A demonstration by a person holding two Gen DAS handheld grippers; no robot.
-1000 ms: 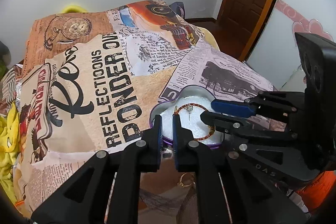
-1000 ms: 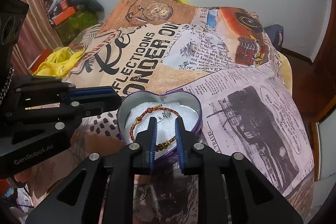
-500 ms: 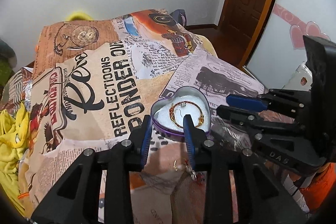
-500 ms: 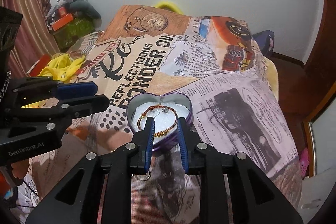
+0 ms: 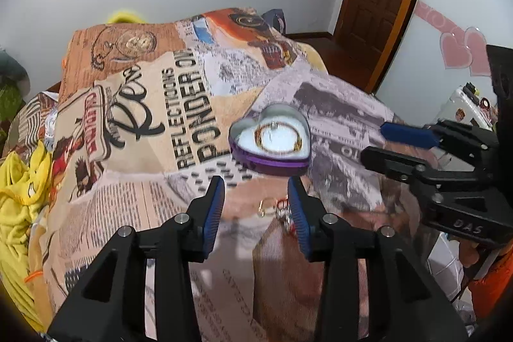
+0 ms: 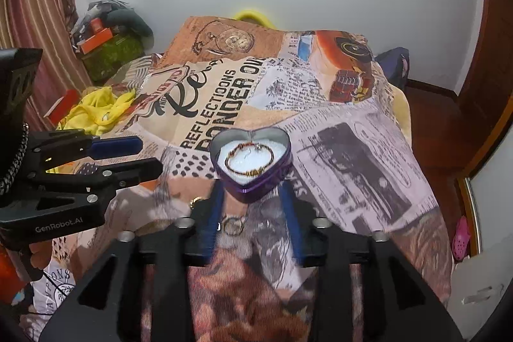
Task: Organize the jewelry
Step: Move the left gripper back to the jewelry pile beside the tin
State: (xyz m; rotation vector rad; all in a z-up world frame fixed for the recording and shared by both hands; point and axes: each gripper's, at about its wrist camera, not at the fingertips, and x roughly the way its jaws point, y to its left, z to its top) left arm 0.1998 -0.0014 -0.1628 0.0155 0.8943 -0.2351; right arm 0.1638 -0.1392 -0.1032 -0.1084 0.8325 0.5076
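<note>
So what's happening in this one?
A person holding a gripper in each hand is sorting jewelry on a bed covered with a newspaper-print blanket. A beaded bracelet lies on the white padding inside an open purple heart-shaped tin. The left gripper and right gripper sit short of the tin, jaws opening and holding nothing. A small gold ring lies on the blanket, not in the tin.
</note>
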